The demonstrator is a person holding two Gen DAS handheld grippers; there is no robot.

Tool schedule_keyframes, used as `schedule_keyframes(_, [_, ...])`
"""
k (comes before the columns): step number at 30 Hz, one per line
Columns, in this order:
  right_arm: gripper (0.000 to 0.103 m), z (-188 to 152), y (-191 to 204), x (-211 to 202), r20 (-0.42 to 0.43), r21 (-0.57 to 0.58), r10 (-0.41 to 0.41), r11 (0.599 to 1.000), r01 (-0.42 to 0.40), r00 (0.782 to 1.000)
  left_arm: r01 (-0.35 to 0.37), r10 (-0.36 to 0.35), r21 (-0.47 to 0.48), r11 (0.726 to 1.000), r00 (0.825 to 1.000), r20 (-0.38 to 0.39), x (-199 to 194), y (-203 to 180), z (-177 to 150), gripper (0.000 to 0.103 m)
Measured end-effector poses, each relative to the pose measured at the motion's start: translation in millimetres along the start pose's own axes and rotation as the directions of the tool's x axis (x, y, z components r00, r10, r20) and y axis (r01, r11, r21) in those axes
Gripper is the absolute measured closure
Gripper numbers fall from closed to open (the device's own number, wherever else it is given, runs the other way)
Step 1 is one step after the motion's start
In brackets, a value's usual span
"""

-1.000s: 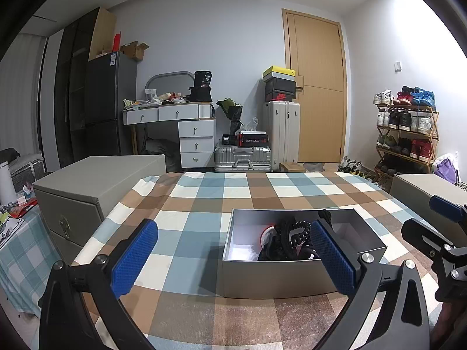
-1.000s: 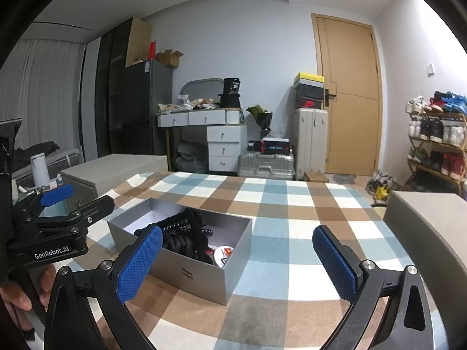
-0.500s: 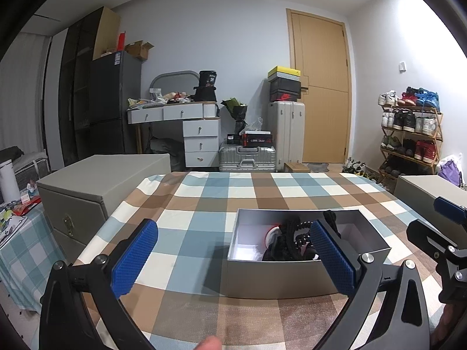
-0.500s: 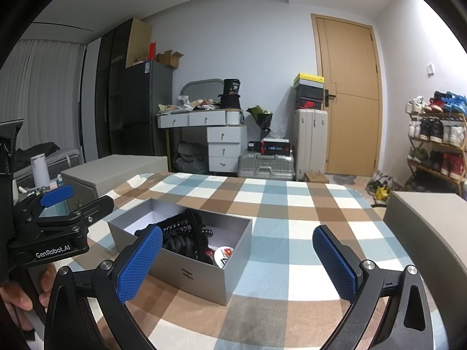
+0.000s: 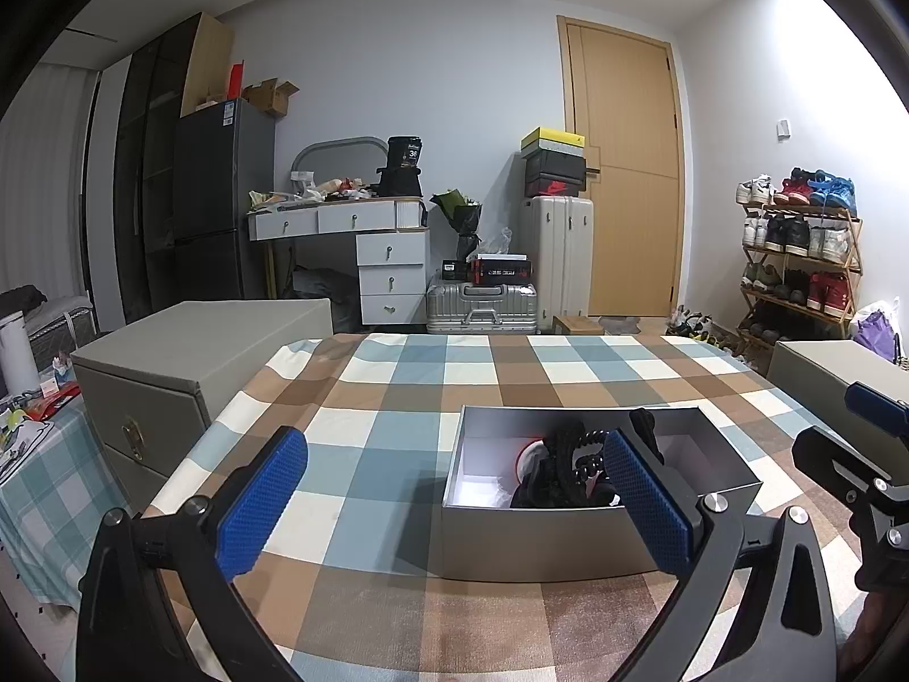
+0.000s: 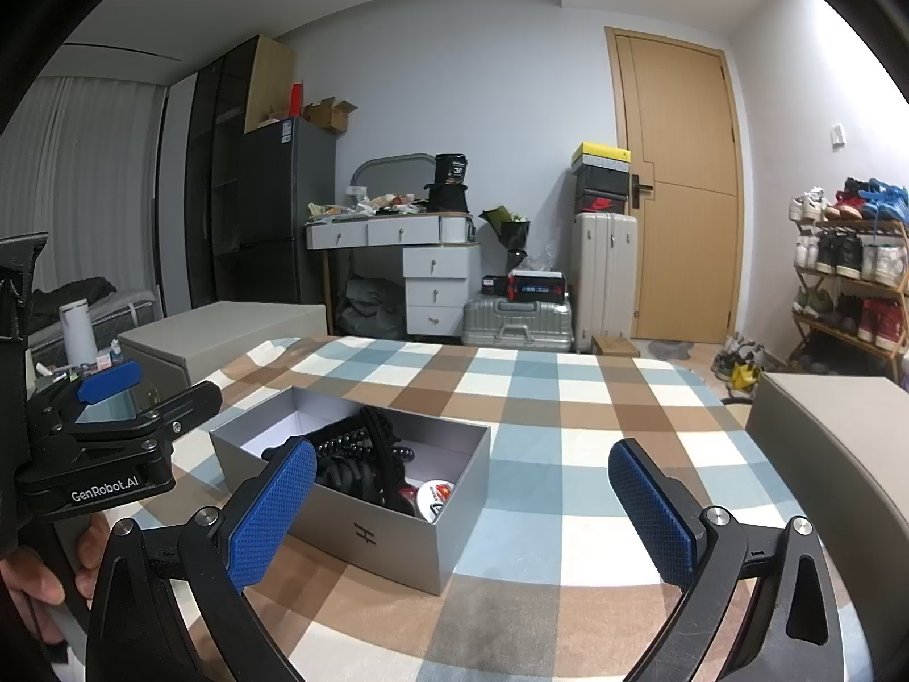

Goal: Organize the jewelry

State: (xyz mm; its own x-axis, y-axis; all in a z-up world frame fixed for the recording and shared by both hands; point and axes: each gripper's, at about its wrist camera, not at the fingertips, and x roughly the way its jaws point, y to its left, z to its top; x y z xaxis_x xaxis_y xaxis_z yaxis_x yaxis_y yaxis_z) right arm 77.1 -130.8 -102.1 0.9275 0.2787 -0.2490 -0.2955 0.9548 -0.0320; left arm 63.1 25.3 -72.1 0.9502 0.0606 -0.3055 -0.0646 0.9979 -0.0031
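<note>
An open silver-grey box (image 5: 540, 548) (image 6: 392, 545) sits on the checked tablecloth. It holds a tangle of black beaded and coiled jewelry (image 5: 571, 469) (image 6: 363, 463) and a round white-and-red item (image 6: 434, 497). My left gripper (image 5: 454, 503) is open and empty, just in front of the box, its right finger overlapping the box front. My right gripper (image 6: 463, 508) is open and empty, to the right of the box. The left gripper also shows at the left edge of the right wrist view (image 6: 108, 443).
The table carries a blue, brown and white checked cloth (image 6: 568, 420). Grey storage boxes stand beside it on the left (image 5: 187, 364) and right (image 6: 829, 454). Behind are a desk with drawers (image 5: 386, 261), suitcases (image 5: 483, 307), a door and a shoe rack (image 5: 795, 261).
The left wrist view has shifted slightly, so the box sits a little further right and nearer. Both grippers stay open. The right wrist view is unchanged.
</note>
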Motion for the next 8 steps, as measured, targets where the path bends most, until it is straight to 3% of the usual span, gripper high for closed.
schedule_keyframes(8, [0.0,0.0,-0.4,-0.4,0.0,0.0,0.0,1.0,0.0,1.0,-0.011,0.012,0.004,1.0,1.0,-0.011,1.8,-1.8,-1.7,0.001])
